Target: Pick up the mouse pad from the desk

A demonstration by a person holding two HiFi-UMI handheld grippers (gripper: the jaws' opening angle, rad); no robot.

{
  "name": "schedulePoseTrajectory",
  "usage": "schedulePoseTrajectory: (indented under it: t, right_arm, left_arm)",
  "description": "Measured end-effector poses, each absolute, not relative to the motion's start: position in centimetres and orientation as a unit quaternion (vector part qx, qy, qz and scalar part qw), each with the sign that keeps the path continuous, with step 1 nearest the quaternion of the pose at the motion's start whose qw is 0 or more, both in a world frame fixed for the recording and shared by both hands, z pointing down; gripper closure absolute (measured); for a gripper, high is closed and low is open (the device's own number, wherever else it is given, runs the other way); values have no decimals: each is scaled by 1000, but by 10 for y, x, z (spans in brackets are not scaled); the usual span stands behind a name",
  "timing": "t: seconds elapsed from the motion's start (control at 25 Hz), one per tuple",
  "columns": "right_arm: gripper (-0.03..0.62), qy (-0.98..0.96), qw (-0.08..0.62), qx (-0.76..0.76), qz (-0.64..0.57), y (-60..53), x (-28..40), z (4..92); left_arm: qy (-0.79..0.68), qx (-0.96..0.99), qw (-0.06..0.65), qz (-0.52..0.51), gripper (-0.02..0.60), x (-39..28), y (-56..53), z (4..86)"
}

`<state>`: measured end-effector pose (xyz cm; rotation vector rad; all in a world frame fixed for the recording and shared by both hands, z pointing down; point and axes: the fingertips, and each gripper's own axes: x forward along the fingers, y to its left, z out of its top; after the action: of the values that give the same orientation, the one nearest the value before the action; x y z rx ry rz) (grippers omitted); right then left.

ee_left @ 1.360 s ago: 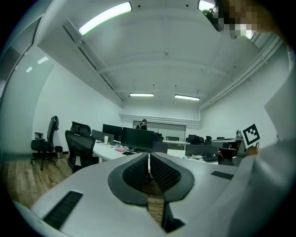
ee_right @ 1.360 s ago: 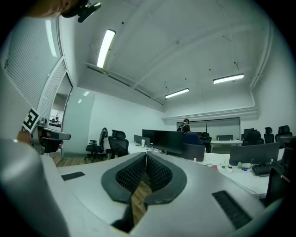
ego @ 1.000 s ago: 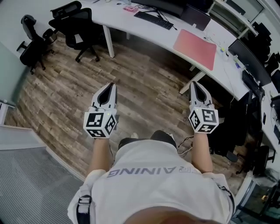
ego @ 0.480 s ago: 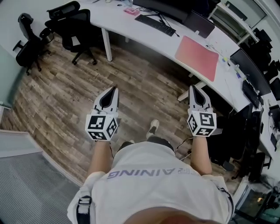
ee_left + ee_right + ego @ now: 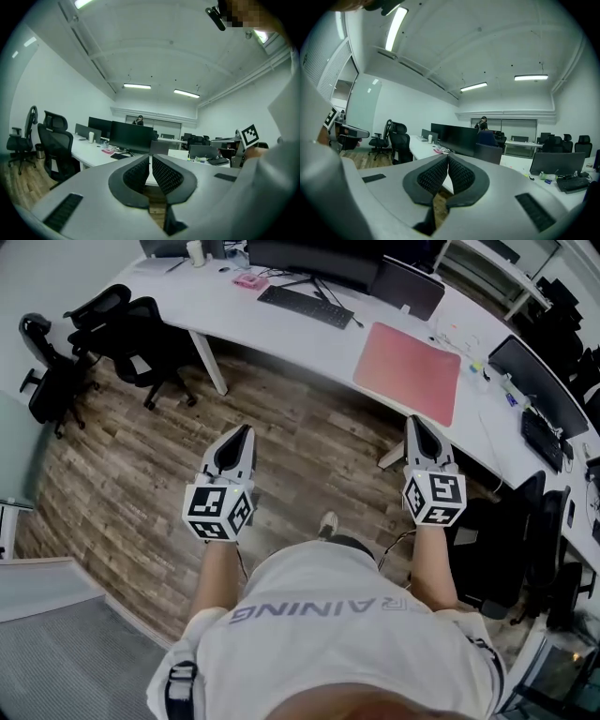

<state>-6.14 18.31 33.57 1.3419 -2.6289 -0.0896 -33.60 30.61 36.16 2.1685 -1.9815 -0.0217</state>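
Observation:
The pink mouse pad lies flat on the long white desk, right of the black keyboard. Both grippers hang over the wooden floor, short of the desk, pointing toward it. My left gripper is shut with nothing in it, well left of the pad. My right gripper is shut and empty too, just short of the pad's near edge. In the left gripper view the left gripper has its pads together; likewise in the right gripper view the right gripper. The pad is hidden behind the jaws in both.
Black office chairs stand left of the desk on the wooden floor. Monitors and a laptop line the desk's back. A second desk with a monitor and keyboard runs along the right. A white desk leg stands ahead on the left.
The person has walked toward the desk; the mouse pad and desk now sit nearer both grippers. Both grippers stayed shut and level, side by side.

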Motion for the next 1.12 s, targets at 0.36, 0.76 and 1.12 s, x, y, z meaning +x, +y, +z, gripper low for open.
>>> schedulePoseTrajectory:
  t: [0.36, 0.76, 1.12]
  right_arm:
    - [569, -870, 93, 484, -14, 54, 22, 346]
    - [569, -839, 104, 534, 26, -33, 97, 378]
    - [569, -788, 127, 601, 52, -118, 140, 397]
  left_arm:
    - [-643, 759, 106, 4, 541, -263, 160, 365]
    - [-589, 798, 123, 43, 541, -195, 36, 386]
    - [-522, 838, 148, 57, 541, -165, -96, 411]
